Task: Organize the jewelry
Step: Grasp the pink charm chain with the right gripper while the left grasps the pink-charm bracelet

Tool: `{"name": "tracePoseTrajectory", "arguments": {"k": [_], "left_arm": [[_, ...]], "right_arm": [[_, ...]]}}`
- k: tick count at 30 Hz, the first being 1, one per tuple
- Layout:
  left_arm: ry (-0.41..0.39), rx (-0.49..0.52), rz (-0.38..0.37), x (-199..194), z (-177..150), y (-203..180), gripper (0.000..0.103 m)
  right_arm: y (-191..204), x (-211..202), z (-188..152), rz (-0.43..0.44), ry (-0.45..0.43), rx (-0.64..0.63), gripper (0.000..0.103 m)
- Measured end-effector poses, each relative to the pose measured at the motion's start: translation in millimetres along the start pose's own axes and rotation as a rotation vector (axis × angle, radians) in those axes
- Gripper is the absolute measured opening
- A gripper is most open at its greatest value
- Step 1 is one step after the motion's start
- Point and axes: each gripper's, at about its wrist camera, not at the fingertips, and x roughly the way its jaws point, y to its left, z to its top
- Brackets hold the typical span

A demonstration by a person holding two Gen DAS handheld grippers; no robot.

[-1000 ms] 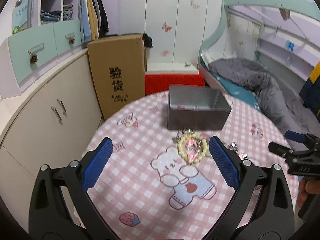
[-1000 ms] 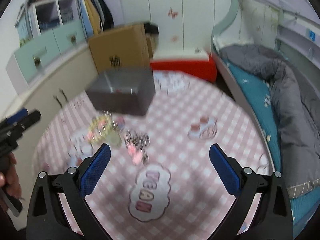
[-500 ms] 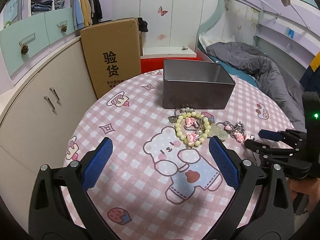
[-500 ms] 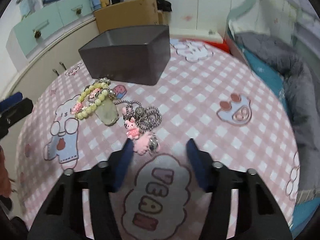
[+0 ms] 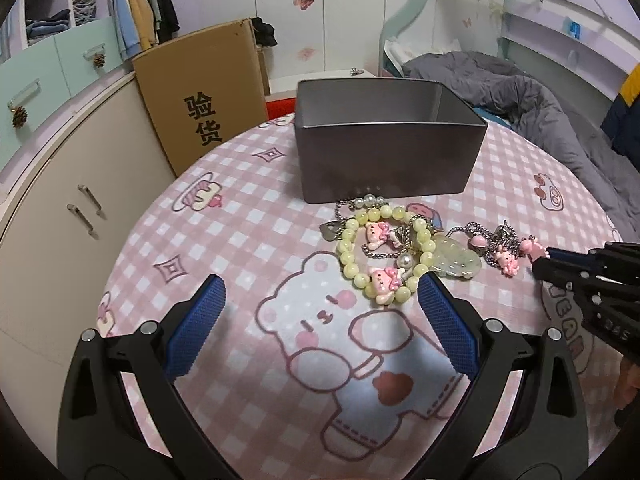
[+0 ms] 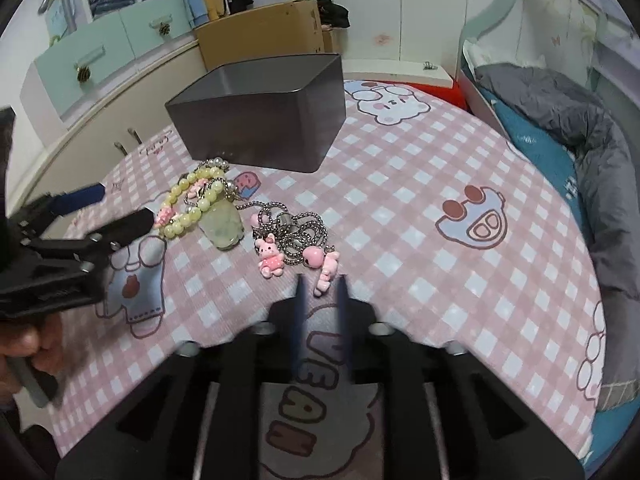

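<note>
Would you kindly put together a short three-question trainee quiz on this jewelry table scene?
1. True or false: the grey metal box already holds the yellow-green bead bracelet.
2. What lies between the closing pads of the right tool: A) pink charm, B) jade-like pendant, C) nothing?
3. Which tool has its pads spread wide?

Key: 1 false, the bracelet lies on the checked tablecloth. 2 A, at their tips. 3 the left tool.

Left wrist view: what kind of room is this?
Likely a child's bedroom: a bed with a grey duvet, butterfly stickers on the wall, and clothes hanging beside the cabinets. The work surface is a cartoon-print tablecloth.
</note>
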Motion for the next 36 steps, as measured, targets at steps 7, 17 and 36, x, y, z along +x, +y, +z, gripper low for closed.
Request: {"name": "tracePoseTrajectory", "arguments": {"k": [7,17,36], "left_arm": [[0.015,0.004,-0.014,13,2,-5,0.095],[0.052,-0.024,-0.136,23,1,-4,0.031],[0.027,-0.117,-0.138,26,7,20,0.066]], "right_arm": [[3,5,10,-0.030,-0.011,-0.039,0.049],[-1,3,2,-0.029,-0.007,-0.036,0.013],[-5,-5,-6,-0.008,-0.007,0.002,0.013]]}}
